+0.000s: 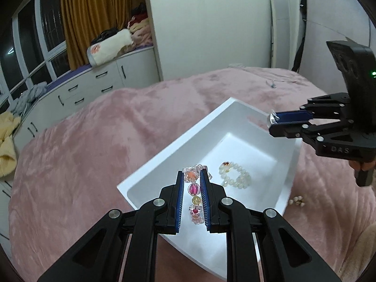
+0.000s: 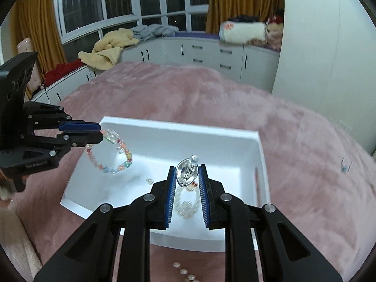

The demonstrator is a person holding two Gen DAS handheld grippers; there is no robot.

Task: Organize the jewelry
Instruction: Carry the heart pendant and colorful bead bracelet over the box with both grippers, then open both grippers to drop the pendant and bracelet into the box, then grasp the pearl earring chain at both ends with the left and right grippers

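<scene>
A bracelet [image 1: 235,175] lies in the tray [image 1: 164,150] on the bed [image 1: 94,129]; loose beads [image 1: 296,200] lie beside the tray.

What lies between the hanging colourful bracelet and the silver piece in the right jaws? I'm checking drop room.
In the right wrist view, only bare white tray floor and one loose pearl separate the colourful bracelet from the silver piece.

A bed [image 1: 98,138] covered in a plush pink blanket [image 2: 211,98] carries everything. A white rectangular tray [image 2: 178,127] sits directly on the blanket, its walls raised above the fuzzy fabric. Just beside the tray's near edge, a few loose pearl-like beads [image 2: 184,271] lie on the blanket, and a small clear trinket with a blue spot [image 2: 345,164] rests well apart, off to the tray's right side.
</scene>
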